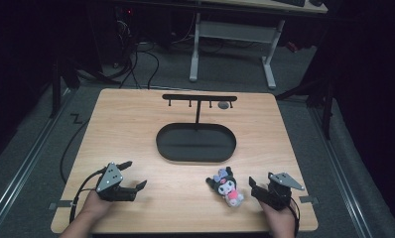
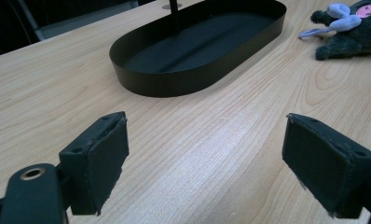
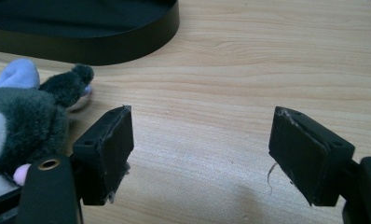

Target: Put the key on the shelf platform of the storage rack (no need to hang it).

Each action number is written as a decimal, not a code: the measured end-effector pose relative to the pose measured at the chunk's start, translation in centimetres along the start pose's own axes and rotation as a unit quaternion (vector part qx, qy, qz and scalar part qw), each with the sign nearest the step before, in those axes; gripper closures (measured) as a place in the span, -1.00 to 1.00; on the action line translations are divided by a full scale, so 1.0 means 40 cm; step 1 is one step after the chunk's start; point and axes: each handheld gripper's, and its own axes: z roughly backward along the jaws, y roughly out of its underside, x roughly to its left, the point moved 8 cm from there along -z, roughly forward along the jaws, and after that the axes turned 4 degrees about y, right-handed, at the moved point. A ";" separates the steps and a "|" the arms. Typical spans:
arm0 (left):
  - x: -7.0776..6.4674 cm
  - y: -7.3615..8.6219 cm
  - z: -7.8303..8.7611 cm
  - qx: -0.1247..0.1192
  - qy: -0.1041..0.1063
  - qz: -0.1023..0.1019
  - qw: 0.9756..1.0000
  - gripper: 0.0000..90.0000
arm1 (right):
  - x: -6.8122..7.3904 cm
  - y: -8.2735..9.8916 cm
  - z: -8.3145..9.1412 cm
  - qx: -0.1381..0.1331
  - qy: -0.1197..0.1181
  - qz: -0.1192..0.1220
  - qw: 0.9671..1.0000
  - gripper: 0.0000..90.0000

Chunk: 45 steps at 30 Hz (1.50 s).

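A dark grey plush toy with a pink face patch and lilac ears lies on the wooden table near its front edge, right of centre. My right gripper rests just to the right of it, open, with only bare wood between its pads. In the right gripper view the plush toy lies beside the left jaw, outside the gap of the right gripper. My left gripper sits open at the front left, with nothing between its jaws. From the left gripper the plush toy is seen far off at the upper right.
A black oval tray stands mid-table, with a thin T-shaped rack of small hooks rising from its far side. A small grey round thing is by the rack's right end. The tray wall faces both grippers.
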 end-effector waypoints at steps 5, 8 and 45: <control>-0.002 0.000 0.000 0.000 0.001 -0.002 1.000 -0.66 | 0.003 0.000 0.005 -0.004 -0.003 0.002 1.000 -0.51; -0.003 0.000 0.000 0.001 0.001 -0.002 1.000 -0.66 | 0.002 -0.004 0.006 -0.009 -0.001 0.004 1.000 -0.52; 0.000 -0.001 -0.001 -0.001 0.001 0.001 1.000 -0.66 | -0.034 0.006 0.019 0.030 0.023 0.002 0.999 -0.58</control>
